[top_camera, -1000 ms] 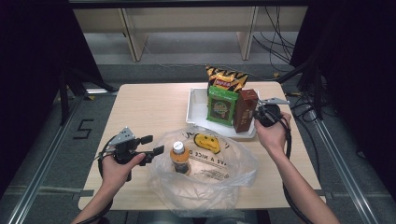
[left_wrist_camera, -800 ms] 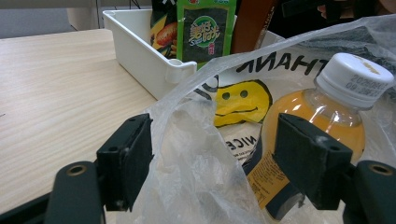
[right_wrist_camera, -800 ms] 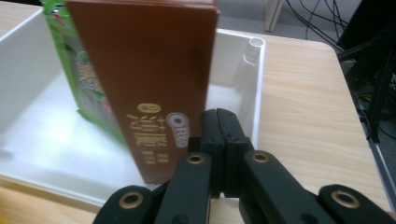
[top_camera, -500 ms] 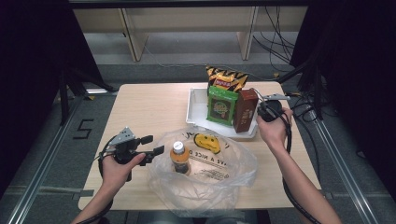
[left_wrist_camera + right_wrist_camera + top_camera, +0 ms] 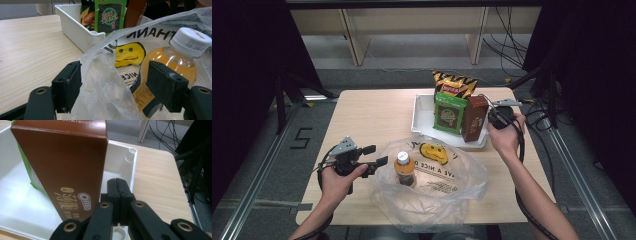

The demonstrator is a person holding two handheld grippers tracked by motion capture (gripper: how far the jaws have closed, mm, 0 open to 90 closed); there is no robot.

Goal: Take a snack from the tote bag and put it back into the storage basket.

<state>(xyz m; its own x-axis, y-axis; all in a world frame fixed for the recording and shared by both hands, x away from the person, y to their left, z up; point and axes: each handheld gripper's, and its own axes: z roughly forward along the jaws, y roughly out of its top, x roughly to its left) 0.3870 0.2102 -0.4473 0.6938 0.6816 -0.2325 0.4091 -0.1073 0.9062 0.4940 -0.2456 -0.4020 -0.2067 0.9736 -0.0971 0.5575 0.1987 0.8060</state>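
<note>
We are packing snacks from the white tray point(image 5: 424, 117) into the plastic bag point(image 5: 447, 192) that lies open on the counter point(image 5: 367, 120). An orange drink bottle point(image 5: 404, 169) already stands inside the bag.

The step in hand looks like fetching the brown Oreo box point(image 5: 474, 119), which stands upright at the tray's right end, just beside the green snack packet point(image 5: 450, 113) and in front of the striped chip bag point(image 5: 454, 84). To do it well, we judge that we must first spread the right fingers wide enough to span the box, take it across its narrow faces, and lift it straight up so its neighbours do not topple.

Our left gripper point(image 5: 113, 86) has its fingers spread wide around the bag's crumpled rim; the film runs between them, but the pads do not look pressed on it. We should keep that mouth open.

Our right gripper point(image 5: 117, 195) hovers at the tray's corner, just beside the box, with fingers pressed together and nothing between them.
</note>
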